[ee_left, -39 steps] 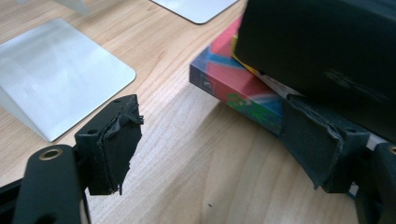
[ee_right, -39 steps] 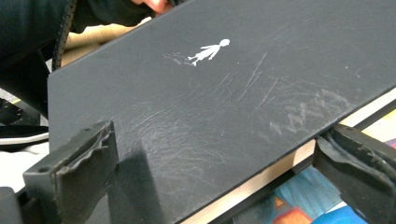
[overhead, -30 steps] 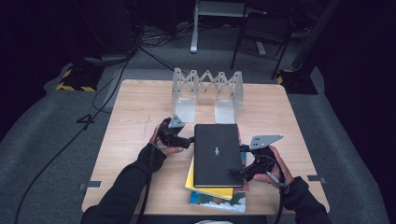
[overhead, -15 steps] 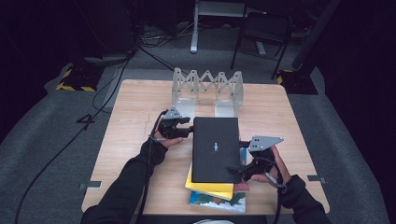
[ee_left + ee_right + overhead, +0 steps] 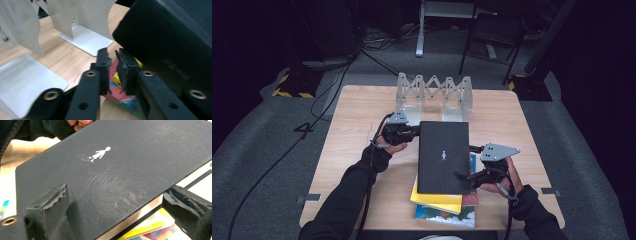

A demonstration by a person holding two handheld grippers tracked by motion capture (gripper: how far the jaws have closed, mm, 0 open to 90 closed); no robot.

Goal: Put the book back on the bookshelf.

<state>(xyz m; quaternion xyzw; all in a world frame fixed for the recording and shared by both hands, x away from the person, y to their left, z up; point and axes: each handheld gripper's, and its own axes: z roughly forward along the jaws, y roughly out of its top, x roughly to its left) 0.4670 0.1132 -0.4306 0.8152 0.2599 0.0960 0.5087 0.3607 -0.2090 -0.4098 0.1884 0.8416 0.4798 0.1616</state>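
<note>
Black book [image 5: 120, 170]: small white human figure sign on the cover. Spine of the same book [image 5: 175, 67]: embossed lettering, too blurred to read. Floor [image 5: 304, 129]: a mark resembling "4". No other legible text.

Black book [image 5: 444, 157] hides most of book stack [image 5: 439, 204], spine text [image 5: 174, 68] too blurry to read

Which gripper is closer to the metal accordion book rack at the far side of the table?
Left. The left gripper sits just in front of the book rack, at the black book's far left corner; the right gripper is at the book's near right edge.
</note>
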